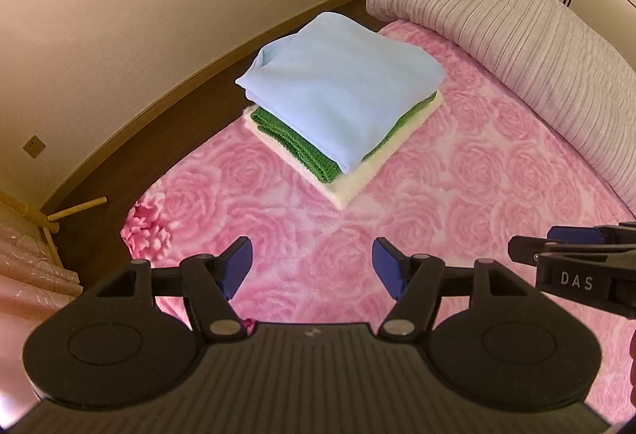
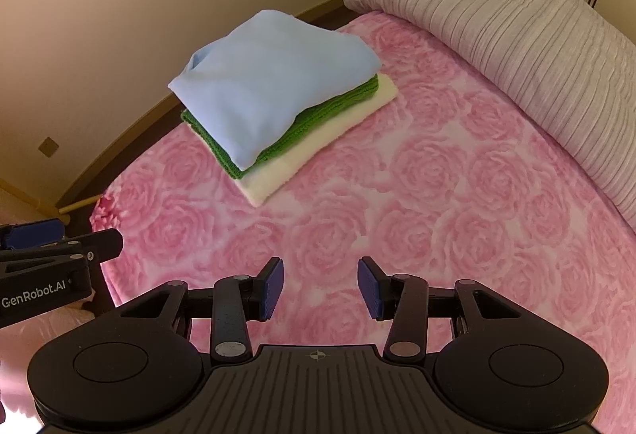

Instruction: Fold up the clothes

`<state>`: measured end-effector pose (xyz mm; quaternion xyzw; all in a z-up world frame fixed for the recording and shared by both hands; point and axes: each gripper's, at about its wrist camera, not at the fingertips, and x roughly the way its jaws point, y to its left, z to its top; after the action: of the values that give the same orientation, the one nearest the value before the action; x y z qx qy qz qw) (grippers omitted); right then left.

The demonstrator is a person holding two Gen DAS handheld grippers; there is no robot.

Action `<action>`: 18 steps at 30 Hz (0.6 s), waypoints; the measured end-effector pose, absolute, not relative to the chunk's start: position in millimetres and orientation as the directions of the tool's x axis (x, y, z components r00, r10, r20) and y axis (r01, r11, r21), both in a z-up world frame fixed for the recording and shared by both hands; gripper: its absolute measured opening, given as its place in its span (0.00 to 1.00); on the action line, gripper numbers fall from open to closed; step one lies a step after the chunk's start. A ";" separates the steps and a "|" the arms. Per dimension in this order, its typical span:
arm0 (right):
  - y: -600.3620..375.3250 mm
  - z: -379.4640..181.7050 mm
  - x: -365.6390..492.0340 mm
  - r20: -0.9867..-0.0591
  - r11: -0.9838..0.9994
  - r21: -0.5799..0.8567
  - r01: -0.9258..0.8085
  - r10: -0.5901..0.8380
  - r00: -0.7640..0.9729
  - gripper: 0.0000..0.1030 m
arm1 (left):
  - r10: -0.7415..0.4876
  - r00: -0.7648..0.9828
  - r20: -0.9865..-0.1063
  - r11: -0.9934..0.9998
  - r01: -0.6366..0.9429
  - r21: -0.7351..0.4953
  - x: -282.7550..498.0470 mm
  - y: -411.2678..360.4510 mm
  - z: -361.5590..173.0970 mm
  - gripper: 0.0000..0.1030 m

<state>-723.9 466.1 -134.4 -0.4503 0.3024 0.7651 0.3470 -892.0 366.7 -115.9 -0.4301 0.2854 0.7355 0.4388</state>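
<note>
Each camera sits just behind its own gripper and looks forward and down over the bed (image 1: 457, 195). The left gripper (image 1: 312, 267) fills the bottom of the left view; the right gripper (image 2: 320, 289) fills the bottom of the right view. Both views face the same way — toward the stack of folded clothes (image 1: 342, 104) and the grey pillow (image 1: 536, 48) by the wall. The stack is a little way ahead, not close. The two cameras are side by side — each one catches the other gripper at its edge. Both share the pink blanket, the stack and the pillow.
</note>
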 end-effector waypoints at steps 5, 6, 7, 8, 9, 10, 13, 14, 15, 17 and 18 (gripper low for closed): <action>477.1 -138.0 -728.7 -0.903 -0.569 0.149 -0.809 0.255 -0.345 0.44 | 0.399 -0.239 -0.885 -0.447 -0.893 0.040 -896.4 378.4 -119.5 0.61; 479.4 -138.5 -729.9 -0.904 -0.567 0.148 -0.810 0.254 -0.343 0.44 | 0.399 -0.238 -0.885 -0.446 -0.894 0.039 -897.7 380.7 -120.1 0.61; 481.5 -139.3 -731.0 -0.905 -0.566 0.147 -0.811 0.253 -0.341 0.44 | 0.400 -0.237 -0.885 -0.446 -0.894 0.038 -899.0 382.8 -120.7 0.61; 483.6 -140.1 -732.1 -0.906 -0.565 0.147 -0.812 0.252 -0.340 0.44 | 0.400 -0.236 -0.886 -0.445 -0.895 0.037 -900.4 384.9 -121.3 0.61; 485.6 -140.9 -733.1 -0.907 -0.564 0.147 -0.812 0.251 -0.339 0.44 | 0.400 -0.235 -0.886 -0.445 -0.895 0.036 -902.0 386.5 -122.0 0.61; 487.4 -141.8 -734.1 -0.908 -0.564 0.147 -0.813 0.250 -0.337 0.44 | 0.400 -0.233 -0.886 -0.445 -0.895 0.035 -903.5 388.1 -122.7 0.61; 492.0 -144.4 -737.4 -0.911 -0.562 0.144 -0.815 0.247 -0.332 0.44 | 0.401 -0.230 -0.887 -0.443 -0.896 0.032 -908.1 392.7 -124.9 0.61; 493.5 -145.1 -738.9 -0.912 -0.561 0.144 -0.815 0.245 -0.330 0.44 | 0.401 -0.229 -0.887 -0.443 -0.896 0.031 -909.6 394.2 -125.6 0.61; 495.1 -145.8 -740.5 -0.913 -0.560 0.143 -0.816 0.244 -0.328 0.44 | 0.401 -0.227 -0.887 -0.442 -0.896 0.029 -911.0 395.7 -126.3 0.61; 497.7 -147.5 -743.5 -0.914 -0.559 0.142 -0.817 0.243 -0.325 0.44 | 0.401 -0.224 -0.888 -0.441 -0.897 0.027 -913.8 398.5 -127.6 0.61; 499.1 -148.4 -745.0 -0.915 -0.558 0.142 -0.817 0.242 -0.324 0.44 | 0.401 -0.224 -0.888 -0.441 -0.897 0.027 -915.2 399.8 -128.1 0.61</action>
<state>-745.0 499.1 -148.4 -0.4625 0.3111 0.7519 0.3522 -915.2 399.8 -128.1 -0.4356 0.2847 0.7285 0.4454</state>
